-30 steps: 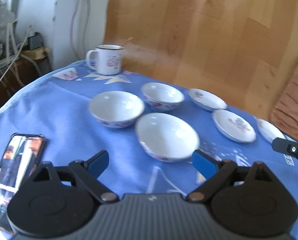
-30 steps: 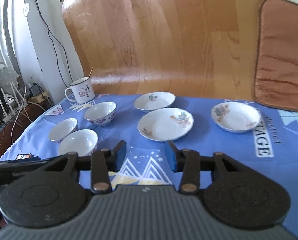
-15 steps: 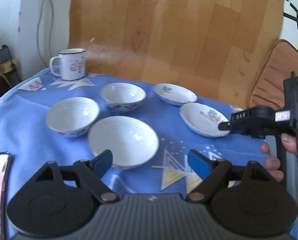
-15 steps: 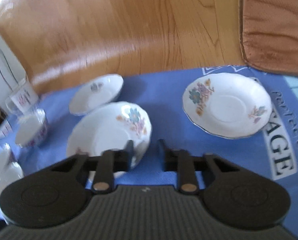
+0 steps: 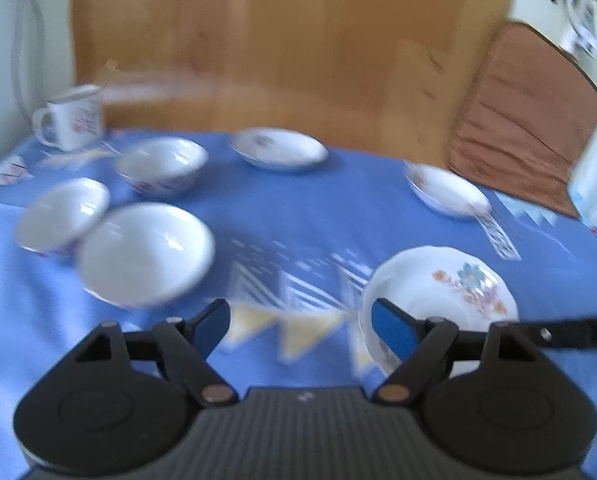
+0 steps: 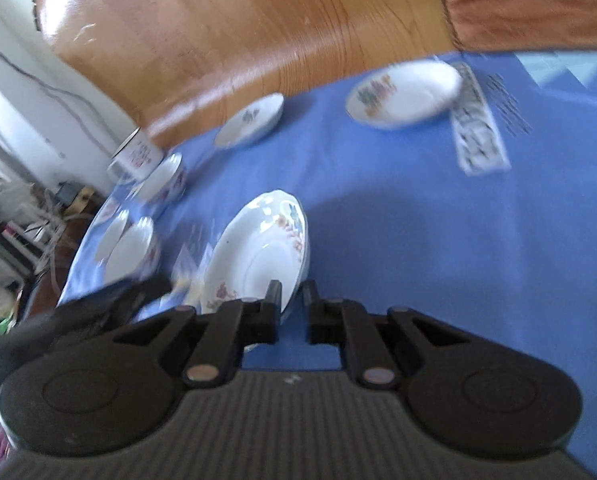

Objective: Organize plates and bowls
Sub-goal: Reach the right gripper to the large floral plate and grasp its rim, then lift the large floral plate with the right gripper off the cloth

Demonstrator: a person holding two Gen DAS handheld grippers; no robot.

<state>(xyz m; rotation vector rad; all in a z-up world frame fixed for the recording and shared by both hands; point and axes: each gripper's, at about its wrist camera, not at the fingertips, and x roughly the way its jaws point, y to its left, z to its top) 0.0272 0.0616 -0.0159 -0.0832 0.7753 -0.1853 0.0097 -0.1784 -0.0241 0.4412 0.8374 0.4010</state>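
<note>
Right gripper [image 6: 291, 300]: its 2 black fingers were clenched on the near rim of the scalloped white china plate with a flower print [image 6: 258, 256], 1 finger over the face and 1 behind the edge. A rim pinch was probably chosen because a shallow plate offers no other hold.

Held plate: it stood tilted on edge in the right wrist view; in the left wrist view it [image 5: 442, 292] sat low over the bench just right of the left gripper. Whether its far edge touched the cloth could not be told.

Left gripper [image 5: 300, 322]: its blue-padded fingers were spread wide with nothing between them, hovering over the cloth, seemingly waiting for a bowl.

Other plates: 2 more white flowered plates, 1 at the far right [image 6: 404, 94] and 1 at the far middle [image 6: 250, 120], lay flat and well apart. I judged either to be a likely base for stacking.

Bowls: 3 white china bowls [image 5: 146, 254] sat grouped at the left, 2 of them touching or nearly so.

Surface: the bench wore a blue cloth with white and yellow triangle print [image 5: 298, 208]; a white enamel mug with a red pattern [image 5: 72, 122] stood at the far left corner.

Room: a curved brown wooden panel [image 5: 278, 40] rose behind the bench, with a brown cushion [image 5: 526, 120] at the right. Both views were motion-blurred.
</note>
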